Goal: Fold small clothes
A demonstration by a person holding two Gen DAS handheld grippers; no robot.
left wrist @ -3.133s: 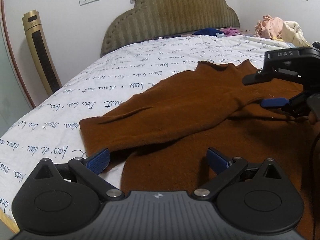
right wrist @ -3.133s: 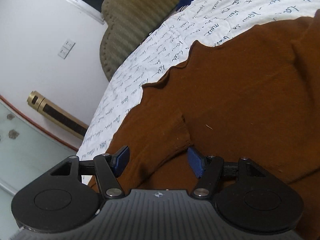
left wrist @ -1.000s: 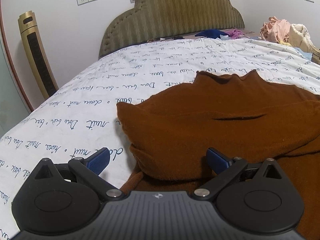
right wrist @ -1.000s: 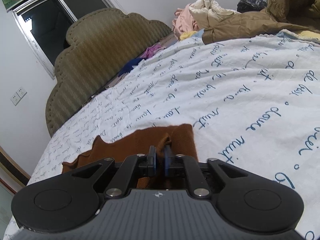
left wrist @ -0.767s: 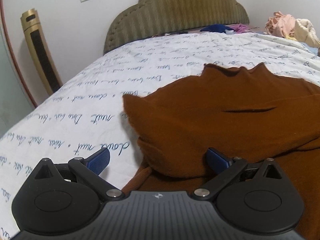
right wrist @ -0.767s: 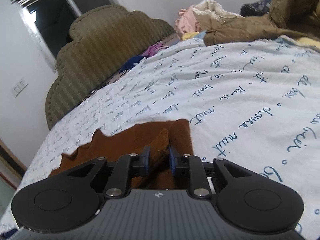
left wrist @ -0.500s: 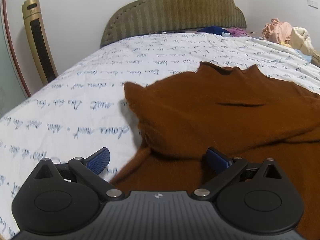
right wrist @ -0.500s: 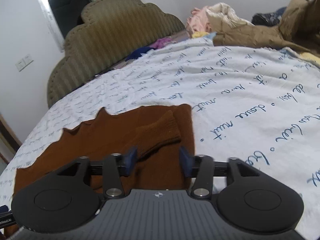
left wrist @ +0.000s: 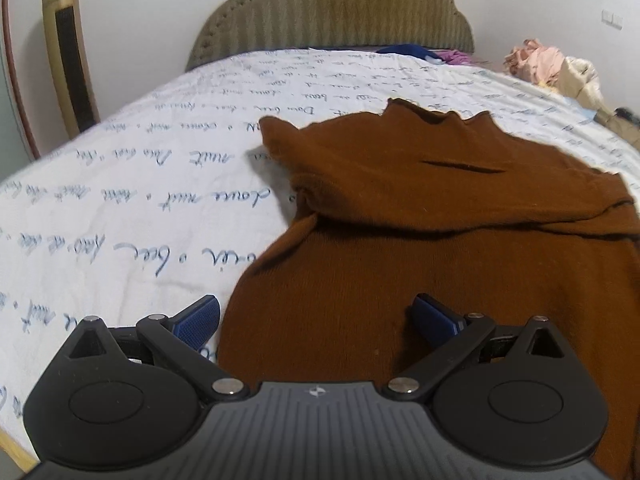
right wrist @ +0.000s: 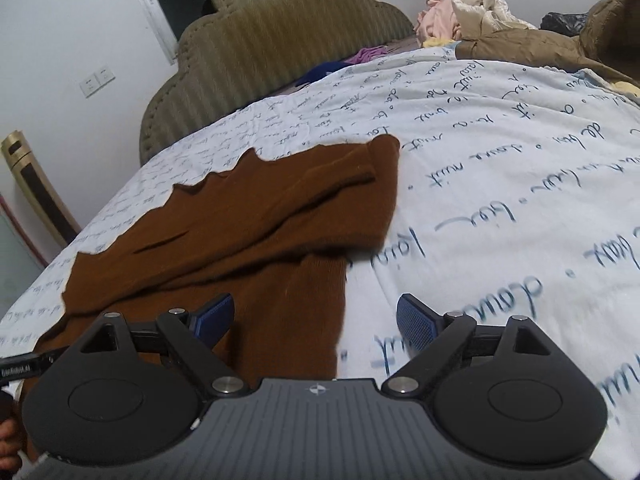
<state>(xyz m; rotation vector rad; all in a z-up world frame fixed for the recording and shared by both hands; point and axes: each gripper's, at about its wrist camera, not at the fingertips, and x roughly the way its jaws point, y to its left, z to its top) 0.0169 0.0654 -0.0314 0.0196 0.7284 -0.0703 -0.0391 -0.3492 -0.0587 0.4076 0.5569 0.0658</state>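
Right now I have the left gripper point(left wrist: 316, 318) spread wide with nothing between its blue pads, hanging over the near left edge of the brown sweater point(left wrist: 420, 216). My right gripper point(right wrist: 314, 320) is equally wide and empty — it straddles the sweater's near right edge. Both sleeves lie folded across the body, which is spread on the script-printed bedsheet point(left wrist: 132, 184), collar toward the far headboard point(left wrist: 332, 12).

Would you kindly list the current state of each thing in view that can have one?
left gripper: open, holding nothing, low over the sweater's lower edge.
right gripper: open, holding nothing, straddling the sweater's side edge.
brown sweater: lying flat on the bed, both sleeves folded across its body.
bedsheet: spread out, slightly wrinkled.
pile of clothes: heaped, unfolded.
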